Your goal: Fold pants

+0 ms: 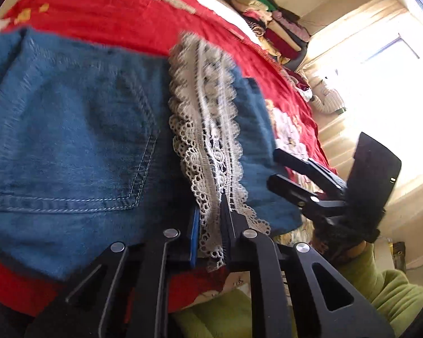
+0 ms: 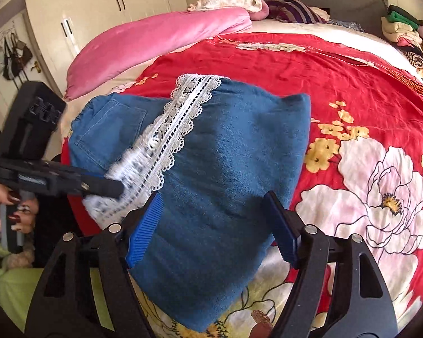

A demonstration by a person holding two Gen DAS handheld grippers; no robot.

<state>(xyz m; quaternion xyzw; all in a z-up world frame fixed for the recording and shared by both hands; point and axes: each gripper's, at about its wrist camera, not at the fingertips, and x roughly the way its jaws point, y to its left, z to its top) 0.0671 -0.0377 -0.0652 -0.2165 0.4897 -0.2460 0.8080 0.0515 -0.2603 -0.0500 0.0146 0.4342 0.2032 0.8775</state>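
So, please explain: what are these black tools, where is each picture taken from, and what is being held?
A person holds one hand-held gripper in each hand, each with a camera looking along its fingers. The left camera shows the left gripper shut on the white lace trim of blue denim pants, lying folded on a red flowered bedspread. The right camera shows the right gripper open, its blue pads on either side of the pants without pressing.
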